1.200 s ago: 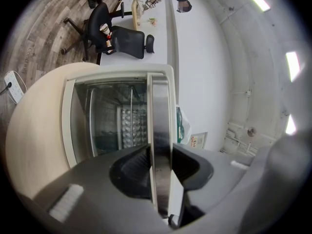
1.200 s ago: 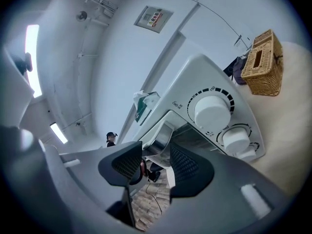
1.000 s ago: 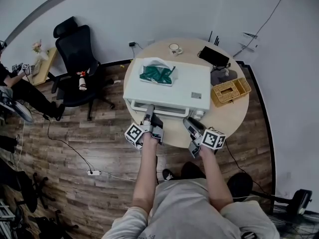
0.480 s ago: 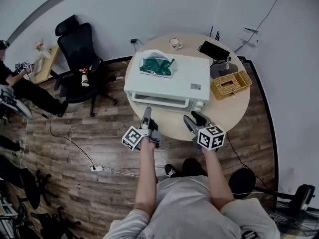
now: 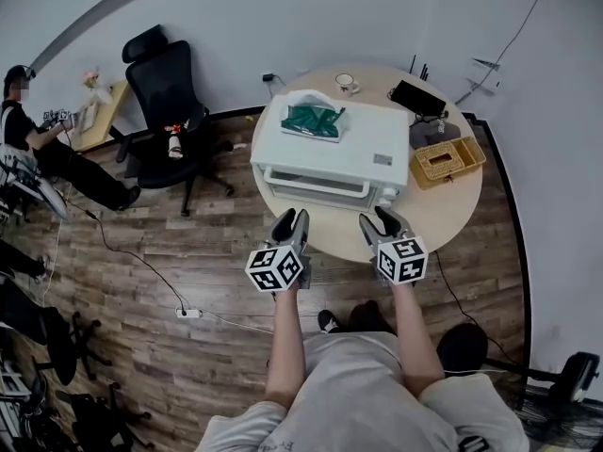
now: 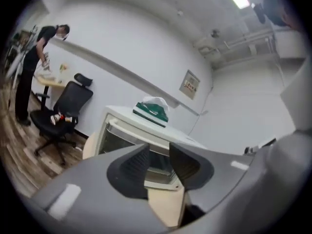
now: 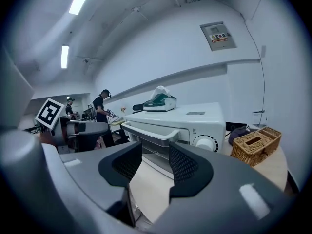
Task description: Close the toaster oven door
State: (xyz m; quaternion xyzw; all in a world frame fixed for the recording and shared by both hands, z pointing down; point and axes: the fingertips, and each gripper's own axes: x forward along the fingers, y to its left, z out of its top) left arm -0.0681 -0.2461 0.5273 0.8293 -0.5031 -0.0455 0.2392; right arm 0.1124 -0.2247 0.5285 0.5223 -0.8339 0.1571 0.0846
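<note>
The toaster oven (image 5: 330,149) stands in the upper middle of the head view, on the round worktop (image 5: 443,210), with a green bag (image 5: 316,121) lying on its roof. One second ago the left claw (image 5: 290,218) was up against the oven's front, at the handle of the door (image 5: 316,183). Now it has drawn back toward the lower part of the frame and hangs over the near edge of the worktop, apart from the oven. Its jaws have just been opening. In the left gripper view they stand wide, with nothing between them, and only the oven front shows through the gap.

The right claw (image 5: 384,218) has hardly shifted. It is just right of the left one, also short of the oven. Its jaws are apart and empty, and the handle (image 7: 148,130) and the knob (image 7: 204,143) show beyond them in the right gripper view.

In that view the door stands upright and flush with the oven front, with its handle at the top. I judge that the door is already shut and the closing is done. What remains, I think, is only to keep both claws clear of the oven.
</note>
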